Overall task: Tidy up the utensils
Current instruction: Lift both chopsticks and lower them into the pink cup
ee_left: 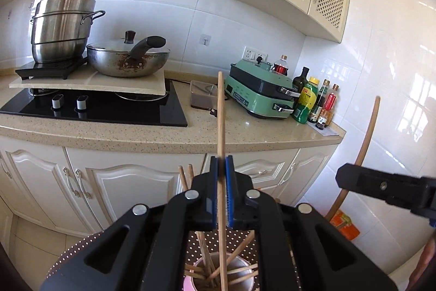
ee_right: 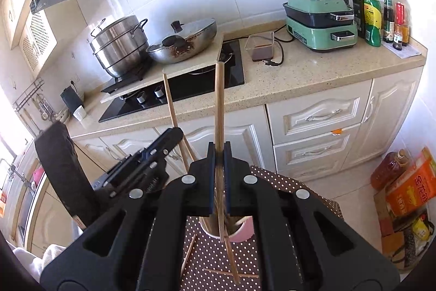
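My left gripper [ee_left: 222, 163] is shut on a wooden chopstick [ee_left: 220, 111] that stands nearly upright and runs down between the blue pads. Its lower end hangs over a pink cup [ee_left: 198, 265] holding several chopsticks. At the right of this view my right gripper [ee_left: 351, 176] grips a second chopstick [ee_left: 368, 132]. In the right wrist view, my right gripper [ee_right: 219, 150] is shut on its upright chopstick [ee_right: 219, 100] above the pink cup [ee_right: 245, 235]. The left gripper [ee_right: 175, 133] and its chopstick [ee_right: 169, 100] are just to the left. Loose chopsticks [ee_right: 188, 255] lie on the dotted brown tablecloth [ee_right: 286, 187].
Beyond the table runs a speckled counter [ee_left: 245, 132] with a black hob [ee_left: 109, 105], a steel steamer pot [ee_left: 60, 29], a lidded wok [ee_left: 128, 59], a green cooker [ee_left: 259, 92] and bottles [ee_left: 313, 100]. An oil bottle and boxes [ee_right: 403, 182] stand on the floor at right.
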A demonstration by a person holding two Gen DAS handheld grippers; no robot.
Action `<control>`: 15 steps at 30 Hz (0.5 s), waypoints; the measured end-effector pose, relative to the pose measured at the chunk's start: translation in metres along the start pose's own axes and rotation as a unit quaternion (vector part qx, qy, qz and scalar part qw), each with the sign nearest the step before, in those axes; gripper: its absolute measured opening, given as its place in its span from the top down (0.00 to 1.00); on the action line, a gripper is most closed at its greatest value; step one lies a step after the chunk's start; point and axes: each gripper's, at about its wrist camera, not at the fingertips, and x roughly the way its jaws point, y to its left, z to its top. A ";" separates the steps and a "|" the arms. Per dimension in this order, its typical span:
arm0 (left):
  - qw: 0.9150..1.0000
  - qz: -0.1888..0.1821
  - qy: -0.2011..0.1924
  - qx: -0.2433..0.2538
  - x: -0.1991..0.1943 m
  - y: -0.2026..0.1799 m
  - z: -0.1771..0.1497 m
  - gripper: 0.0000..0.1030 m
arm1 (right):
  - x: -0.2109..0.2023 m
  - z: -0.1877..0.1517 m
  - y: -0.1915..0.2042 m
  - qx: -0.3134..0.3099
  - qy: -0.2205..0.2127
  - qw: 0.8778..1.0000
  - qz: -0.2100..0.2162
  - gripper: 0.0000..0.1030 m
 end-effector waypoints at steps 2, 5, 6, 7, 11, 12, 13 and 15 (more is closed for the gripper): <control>1.000 0.005 -0.001 0.007 0.005 -0.002 -0.004 0.94 | 0.002 0.001 -0.001 0.003 -0.002 1.000 0.002 0.95; 1.000 0.008 -0.002 0.015 0.009 -0.004 -0.011 0.94 | 0.005 0.004 0.000 0.002 -0.001 1.000 0.005 0.95; 1.000 0.007 -0.002 0.015 0.009 -0.005 -0.013 0.94 | 0.006 0.005 -0.001 0.001 0.000 1.000 0.005 0.95; 1.000 0.009 -0.005 0.014 0.009 -0.004 -0.016 0.94 | 0.007 0.005 -0.001 0.001 0.000 1.000 0.005 0.95; 1.000 0.009 -0.006 0.009 0.011 0.000 -0.027 0.94 | 0.008 0.007 -0.004 0.007 -0.002 1.000 0.006 0.95; 1.000 0.011 -0.005 0.010 0.012 0.000 -0.029 0.94 | 0.008 0.007 -0.005 0.007 -0.003 1.000 0.007 0.95; 1.000 0.012 -0.005 0.011 0.012 0.000 -0.031 0.94 | 0.008 0.008 -0.005 0.007 -0.004 1.000 0.006 0.94; 1.000 0.014 -0.008 0.017 0.011 0.000 -0.036 0.94 | 0.008 0.009 -0.006 0.009 -0.006 1.000 0.008 0.94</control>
